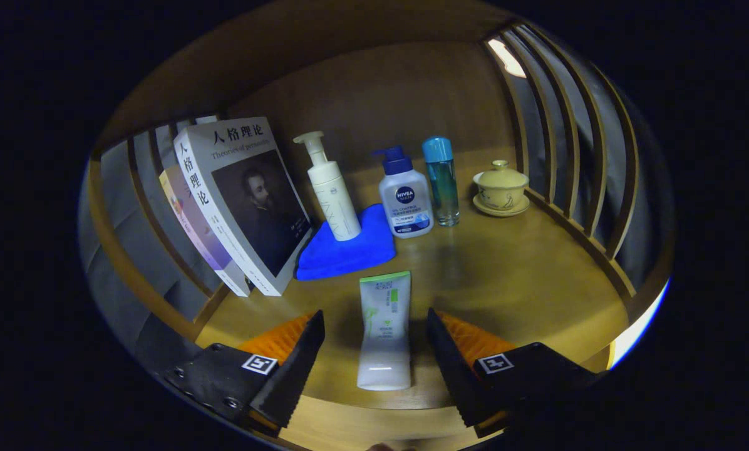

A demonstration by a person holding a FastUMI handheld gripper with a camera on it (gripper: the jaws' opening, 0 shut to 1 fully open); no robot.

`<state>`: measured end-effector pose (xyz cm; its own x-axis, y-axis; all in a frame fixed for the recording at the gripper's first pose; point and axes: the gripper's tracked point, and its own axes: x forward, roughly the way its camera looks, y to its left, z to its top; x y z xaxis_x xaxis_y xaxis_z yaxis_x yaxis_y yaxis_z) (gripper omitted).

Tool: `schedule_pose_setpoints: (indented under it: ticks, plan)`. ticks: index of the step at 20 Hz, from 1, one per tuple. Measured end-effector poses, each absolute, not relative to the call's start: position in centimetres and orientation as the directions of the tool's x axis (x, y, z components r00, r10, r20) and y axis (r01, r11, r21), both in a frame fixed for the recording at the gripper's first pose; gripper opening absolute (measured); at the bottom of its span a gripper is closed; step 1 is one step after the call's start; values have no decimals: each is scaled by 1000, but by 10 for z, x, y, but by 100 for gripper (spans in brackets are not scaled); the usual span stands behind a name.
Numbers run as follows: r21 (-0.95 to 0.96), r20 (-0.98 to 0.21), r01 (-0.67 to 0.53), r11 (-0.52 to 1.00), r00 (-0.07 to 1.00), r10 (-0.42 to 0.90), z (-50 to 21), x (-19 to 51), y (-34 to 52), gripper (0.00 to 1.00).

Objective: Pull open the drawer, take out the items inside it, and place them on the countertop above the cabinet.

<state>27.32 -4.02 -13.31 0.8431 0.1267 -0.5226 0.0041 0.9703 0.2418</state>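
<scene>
A: Gripper view checked. The tongs are seen released, fingers spread wide, nothing gripped.

B: Task item?

A: A white tube with green print is seen lying flat on the wooden table, between the two fingers, touched by neither; its cap end is pointed back toward the tongs.

B: Beyond them?

A: Just ahead, a blue cloth is laid out, with a white pump bottle stood on it. Right of that, a blue-capped pump bottle, a clear bottle with a blue cap and a lidded cup on a saucer are lined up, farther off. Ahead to the left, leaning books are propped against wooden slats.

B: Drawer?

A: Cannot be told.
</scene>
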Motion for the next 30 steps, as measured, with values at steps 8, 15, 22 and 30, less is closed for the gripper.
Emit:
schedule_pose_setpoints:
  ticks: [8, 15, 22, 30]
  plan:
    - [156, -207, -83, 984, 972, 115, -43, 203, -28, 98]
    - [13, -118, -57, 998, 991, 58, -58, 100, -19, 98]
    - [60, -97, -39, 997, 994, 45, -76, 46, -7, 98]
    - [24, -79, 4, 1000, 997, -2, -96, 10, 2, 98]
